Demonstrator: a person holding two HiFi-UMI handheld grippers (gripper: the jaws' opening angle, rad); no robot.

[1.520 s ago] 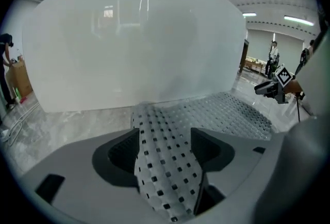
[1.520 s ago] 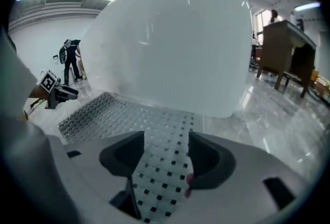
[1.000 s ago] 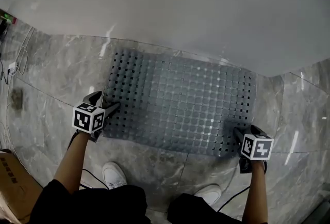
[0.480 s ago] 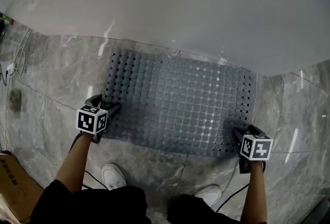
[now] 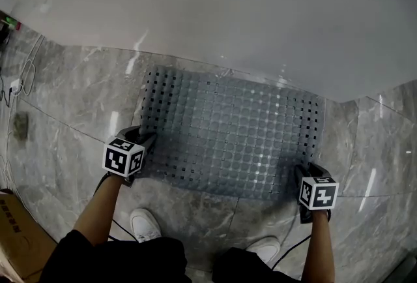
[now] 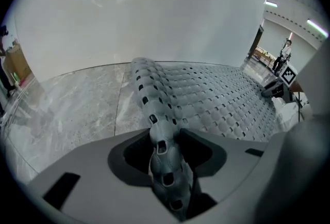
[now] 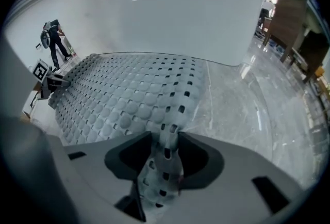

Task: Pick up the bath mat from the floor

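1. a plain white wall (image 5: 228, 8) rose along the far edge of the floor, close behind the mat.
2. the grey marble floor (image 5: 71, 105) lay open to the left and right of the mat.
3. the bath mat (image 5: 228, 132), grey and perforated, lay on the floor beside the wall, its near edge bunched upward at both corners.
4. a cardboard box (image 5: 16, 236) stood at the near left, well apart from the mat.
5. the person's white shoes (image 5: 144, 223) stood just short of the mat's near edge.
6. the left hand-held gripper (image 5: 144, 141) was closing, the mat's near left corner pinched between its jaws.
7. the right hand-held gripper (image 5: 301, 172) was closing too, clenched on the near right corner.
8. cables (image 5: 23, 76) trailed at the far left.
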